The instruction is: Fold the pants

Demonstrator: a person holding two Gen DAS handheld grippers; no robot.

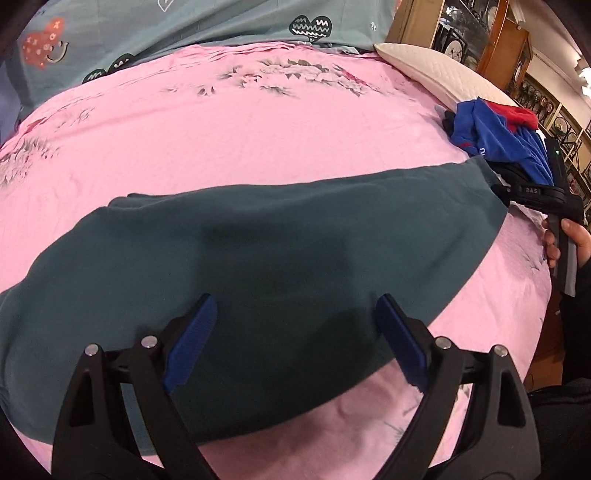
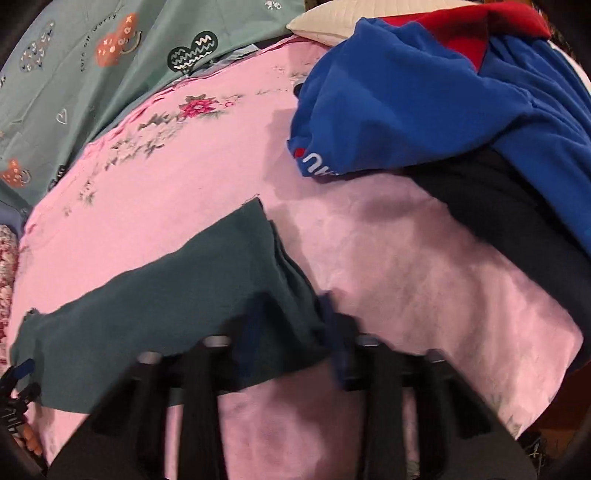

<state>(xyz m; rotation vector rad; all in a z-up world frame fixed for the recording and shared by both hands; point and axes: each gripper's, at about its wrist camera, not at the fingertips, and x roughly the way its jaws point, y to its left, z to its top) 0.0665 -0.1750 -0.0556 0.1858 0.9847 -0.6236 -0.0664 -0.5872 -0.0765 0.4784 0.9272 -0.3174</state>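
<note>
Dark teal pants [image 1: 258, 251] lie spread flat across a pink floral bed sheet [image 1: 221, 122]. My left gripper [image 1: 295, 314] hovers over their near middle with its blue-padded jaws wide apart and nothing between them. In the right wrist view the pants [image 2: 177, 295] end in a hem at centre. My right gripper [image 2: 288, 325] is blurred at that hem edge; cloth lies over its left finger, so its grip is unclear. The right gripper also shows in the left wrist view [image 1: 517, 190] at the pants' far right corner.
A pile of blue and red clothes [image 2: 424, 99] over a black garment [image 2: 509, 214] lies at the right of the bed. A cream pillow [image 1: 436, 70] and a grey-green printed cover [image 1: 184, 29] lie at the back. Wooden shelves [image 1: 480, 33] stand beyond the bed.
</note>
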